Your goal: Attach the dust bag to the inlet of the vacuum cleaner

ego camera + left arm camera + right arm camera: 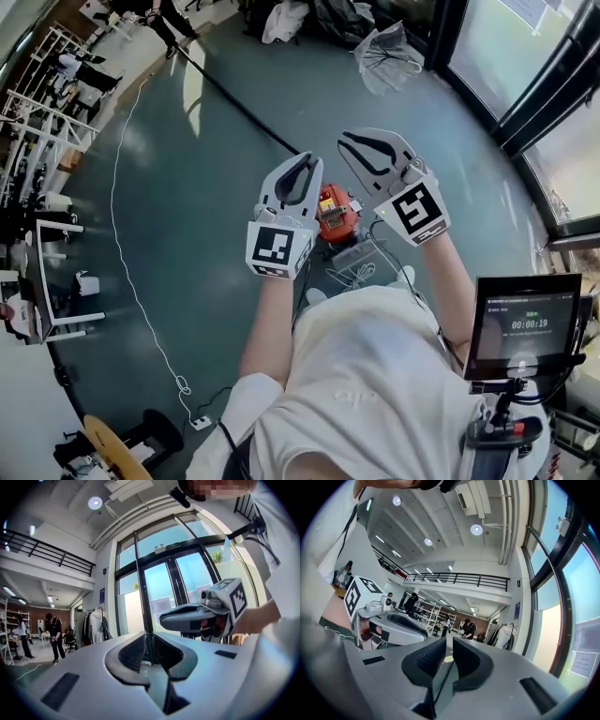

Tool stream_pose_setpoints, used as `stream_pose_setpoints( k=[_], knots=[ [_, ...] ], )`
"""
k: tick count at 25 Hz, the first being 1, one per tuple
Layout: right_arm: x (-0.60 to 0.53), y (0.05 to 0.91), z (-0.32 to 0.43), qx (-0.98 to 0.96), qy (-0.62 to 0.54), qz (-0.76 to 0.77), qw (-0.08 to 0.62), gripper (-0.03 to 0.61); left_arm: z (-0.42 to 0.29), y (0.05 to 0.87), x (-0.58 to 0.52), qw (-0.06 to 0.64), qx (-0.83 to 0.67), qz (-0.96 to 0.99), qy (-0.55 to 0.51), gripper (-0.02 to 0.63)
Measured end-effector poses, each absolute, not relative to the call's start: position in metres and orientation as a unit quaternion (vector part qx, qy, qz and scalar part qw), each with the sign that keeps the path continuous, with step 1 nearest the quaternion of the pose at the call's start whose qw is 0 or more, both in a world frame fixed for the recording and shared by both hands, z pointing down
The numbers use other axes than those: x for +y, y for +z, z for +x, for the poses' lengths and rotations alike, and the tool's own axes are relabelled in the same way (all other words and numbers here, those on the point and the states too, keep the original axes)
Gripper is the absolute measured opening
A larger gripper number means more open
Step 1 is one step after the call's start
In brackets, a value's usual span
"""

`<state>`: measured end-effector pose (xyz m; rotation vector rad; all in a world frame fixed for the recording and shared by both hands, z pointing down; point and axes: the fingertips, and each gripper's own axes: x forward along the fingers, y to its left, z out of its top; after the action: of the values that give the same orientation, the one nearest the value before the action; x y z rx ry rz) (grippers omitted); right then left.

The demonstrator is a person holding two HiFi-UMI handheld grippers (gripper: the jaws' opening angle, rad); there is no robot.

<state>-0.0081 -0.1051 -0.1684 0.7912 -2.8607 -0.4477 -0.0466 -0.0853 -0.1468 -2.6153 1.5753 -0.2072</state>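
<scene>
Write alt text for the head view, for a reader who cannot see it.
A person holds the left gripper and right gripper raised side by side, both empty with jaws barely apart, above a red vacuum cleaner on the grey-green floor. A screen at the right shows a timer.

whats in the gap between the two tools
Head view: a red machine on the floor shows through the gap between the left tool and right tool, below both.

floor (187, 187): grey-green, glossy | wall: tall glass doors (164, 588), daylight | above: railed mezzanine (459, 579), round ceiling lights (476, 529) | far: probably shelving (431, 613)
</scene>
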Motion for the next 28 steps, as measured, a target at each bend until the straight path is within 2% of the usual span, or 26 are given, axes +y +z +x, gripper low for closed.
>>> stream_pose_setpoints(
  k=[9, 16, 28],
  knots=[
    [-0.111, -0.179, -0.015, -0.952, -0.139, 0.269, 0.052, 0.046, -0.066, -0.155, -0.097, 0.003, 0.527, -0.849, -0.036, 0.048],
    [-0.113, -0.186, -0.014, -0.949, -0.141, 0.279, 0.039, 0.045, -0.068, -0.161, -0.101, 0.000, 0.524, -0.852, -0.020, 0.048],
    [-0.112, -0.175, -0.010, -0.947, -0.134, 0.286, 0.056, 0.044, -0.067, -0.147, -0.102, -0.021, 0.523, -0.852, -0.030, 0.048]
  ],
)
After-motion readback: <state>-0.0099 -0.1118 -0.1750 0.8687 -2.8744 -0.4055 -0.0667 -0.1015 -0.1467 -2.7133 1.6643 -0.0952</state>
